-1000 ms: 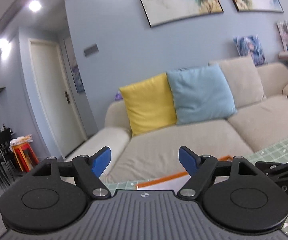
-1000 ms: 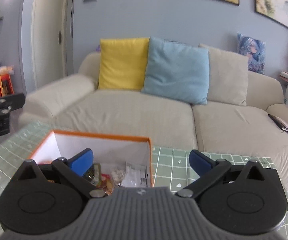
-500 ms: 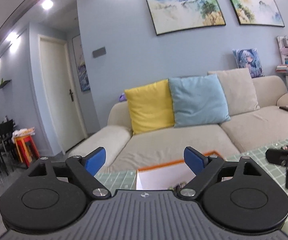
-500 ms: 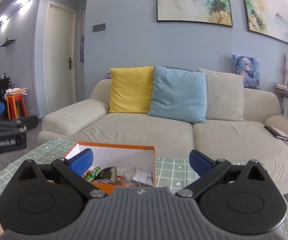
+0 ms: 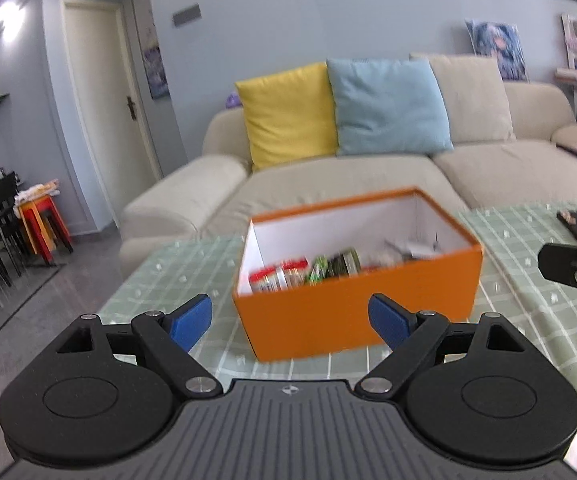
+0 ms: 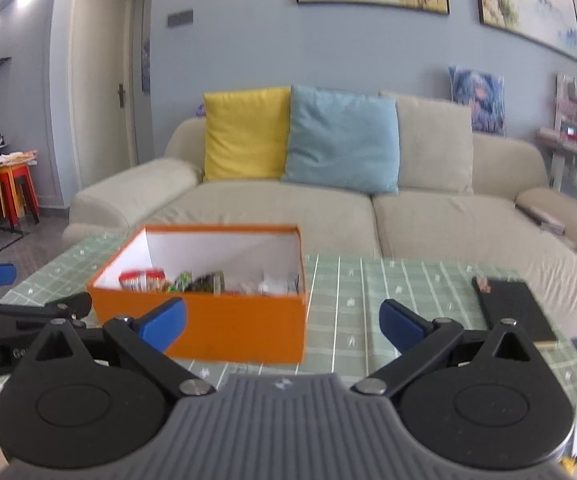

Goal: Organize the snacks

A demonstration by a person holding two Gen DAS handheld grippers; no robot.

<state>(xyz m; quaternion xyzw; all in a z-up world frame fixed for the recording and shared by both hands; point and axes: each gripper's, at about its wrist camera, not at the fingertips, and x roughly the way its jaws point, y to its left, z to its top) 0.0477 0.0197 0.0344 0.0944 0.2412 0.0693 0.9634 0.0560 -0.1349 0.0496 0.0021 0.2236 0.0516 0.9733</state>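
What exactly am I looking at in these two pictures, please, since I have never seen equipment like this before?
There is no robot here: a person holds one hand-held gripper in each hand, and a wide-angle camera on each looks forward along its two blue-tipped fingers. The left wrist view shows the left hand-held gripper; the right wrist view shows the right hand-held gripper. Both are open and hold nothing. Ahead, on a table with a green checked cloth, stands an open orange box with packaged snacks inside, too blurred to name. A flat black object lies on the cloth to the right of the box. Behind is a beige sofa with yellow and blue cushions.
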